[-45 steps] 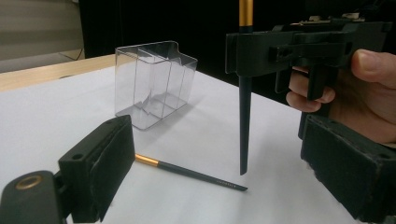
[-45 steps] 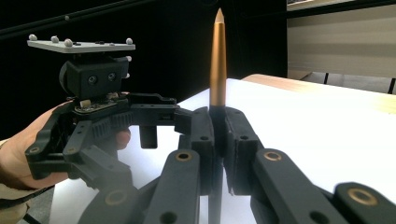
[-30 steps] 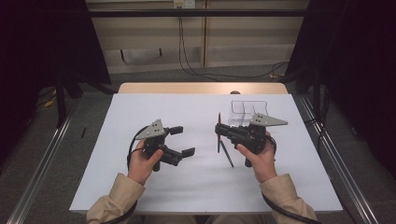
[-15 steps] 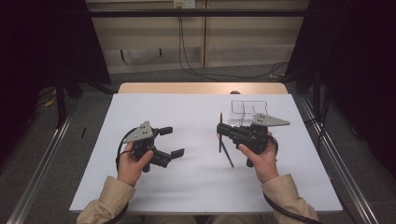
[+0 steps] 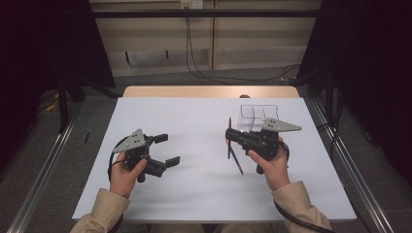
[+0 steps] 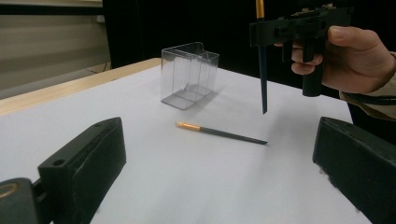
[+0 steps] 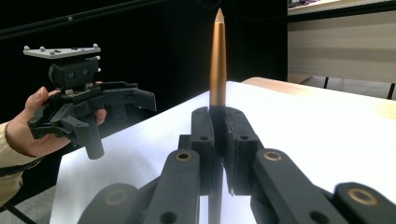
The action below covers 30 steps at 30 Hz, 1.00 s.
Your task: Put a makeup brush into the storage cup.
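A: Brushes, two of them, slim dark handles with a gold-orange band at one end. The right gripper point(image 5: 230, 137) has its jaws clamped tight on one brush point(image 5: 229, 138) and holds it upright above the counter point(image 5: 194, 116), right of centre.

B: From the right gripper view the gold end of that held brush point(image 7: 217, 60) stands straight up from between the closed jaws, tapering to a point at the top. The dark handle runs down below them.

A: In the left gripper view the dark shaft point(image 6: 263, 74) hangs below the jaws, narrowing to a fine tip that stops short of the white sheet.

B: And the second brush point(image 5: 236, 159)?

A: Flat on the counter, just below the held one, lying on a slant. The left gripper view shows it well point(image 6: 222, 133): gold band at one end, black handle thinning to a point at the other, nothing touching it.

B: Behind both sits a clear plastic box point(image 5: 256, 115), on the far right part of the sheet, open on top, with thin walls dividing it inside. It looks see-through and bare from the left gripper view point(image 6: 189, 74).

A: Left gripper point(image 5: 164, 149) now: jaws spread wide, nothing between them, held on the left side of the counter, well apart from the brushes.
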Tool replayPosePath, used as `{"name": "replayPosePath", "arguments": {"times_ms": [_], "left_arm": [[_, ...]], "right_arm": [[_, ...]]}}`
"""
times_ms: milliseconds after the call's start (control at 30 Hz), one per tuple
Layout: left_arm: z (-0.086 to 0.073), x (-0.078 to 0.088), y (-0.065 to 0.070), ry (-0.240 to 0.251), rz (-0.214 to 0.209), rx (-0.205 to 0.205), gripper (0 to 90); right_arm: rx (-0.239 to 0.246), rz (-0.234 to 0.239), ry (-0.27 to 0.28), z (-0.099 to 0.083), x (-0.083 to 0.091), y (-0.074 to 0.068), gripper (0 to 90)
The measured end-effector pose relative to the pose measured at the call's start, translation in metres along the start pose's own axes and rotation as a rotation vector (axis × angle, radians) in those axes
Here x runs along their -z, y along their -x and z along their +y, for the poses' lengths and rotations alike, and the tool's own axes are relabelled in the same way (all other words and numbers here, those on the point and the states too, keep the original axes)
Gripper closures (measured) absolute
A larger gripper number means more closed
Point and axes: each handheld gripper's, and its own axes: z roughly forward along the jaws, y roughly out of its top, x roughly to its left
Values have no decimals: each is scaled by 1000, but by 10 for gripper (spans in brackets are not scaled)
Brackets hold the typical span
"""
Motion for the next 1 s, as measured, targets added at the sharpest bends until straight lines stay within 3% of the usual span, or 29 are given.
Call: {"name": "replayPosePath", "arguments": {"times_ms": [1000], "left_arm": [[-12, 37, -2, 0, 41, 4, 26]], "right_arm": [[-2, -19, 2, -2, 7, 6, 834]]}}
